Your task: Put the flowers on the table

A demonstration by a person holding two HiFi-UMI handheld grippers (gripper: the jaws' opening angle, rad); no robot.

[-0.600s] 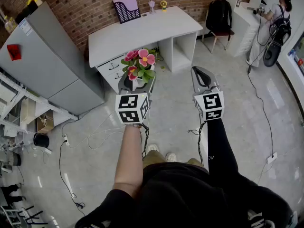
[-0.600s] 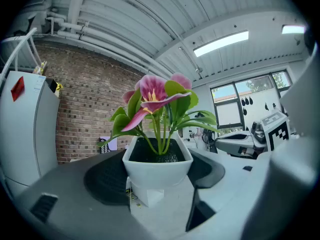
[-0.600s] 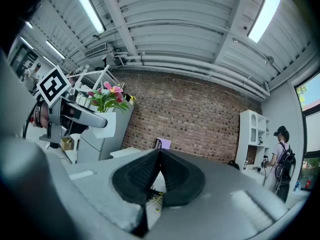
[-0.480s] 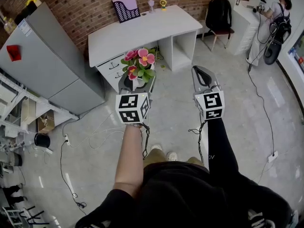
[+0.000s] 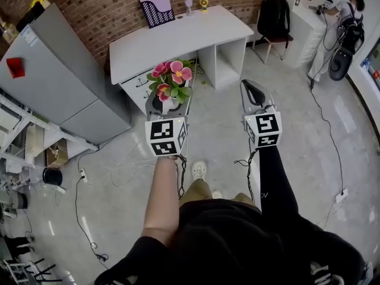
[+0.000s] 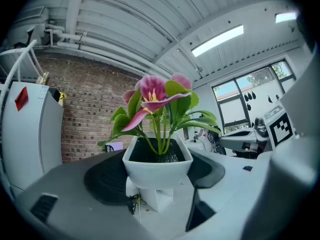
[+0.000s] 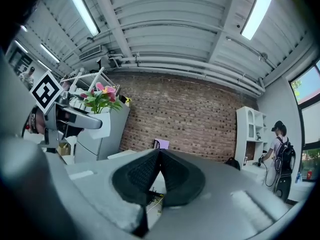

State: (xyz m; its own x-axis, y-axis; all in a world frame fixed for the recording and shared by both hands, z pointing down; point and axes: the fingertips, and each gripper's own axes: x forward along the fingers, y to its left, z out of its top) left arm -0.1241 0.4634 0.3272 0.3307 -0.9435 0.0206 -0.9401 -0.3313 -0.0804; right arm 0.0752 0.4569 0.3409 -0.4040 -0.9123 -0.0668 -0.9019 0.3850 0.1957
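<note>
A white square pot (image 5: 168,105) of pink flowers (image 5: 172,76) hangs in the air in front of the white desk (image 5: 178,37). My left gripper (image 5: 171,113) is shut on it, one pad on each side of the pot (image 6: 157,169), which stays upright. Its pads (image 6: 107,179) stand wide apart around the pot walls. My right gripper (image 5: 254,94) floats to the right at the same height, shut and empty, its pads (image 7: 145,171) meeting at the tips. In the right gripper view the flowers (image 7: 100,98) show at the far left.
A grey cabinet (image 5: 59,82) stands left of the desk. On the desk's far edge are a purple file holder (image 5: 158,9) and small ornaments. A backpack on a chair (image 5: 275,18), a white shelf and a person (image 5: 344,22) are at the right. Cables (image 5: 119,171) lie on the floor.
The pot and both grippers have shifted slightly toward the desk. One foot has stepped forward beneath the grippers.
</note>
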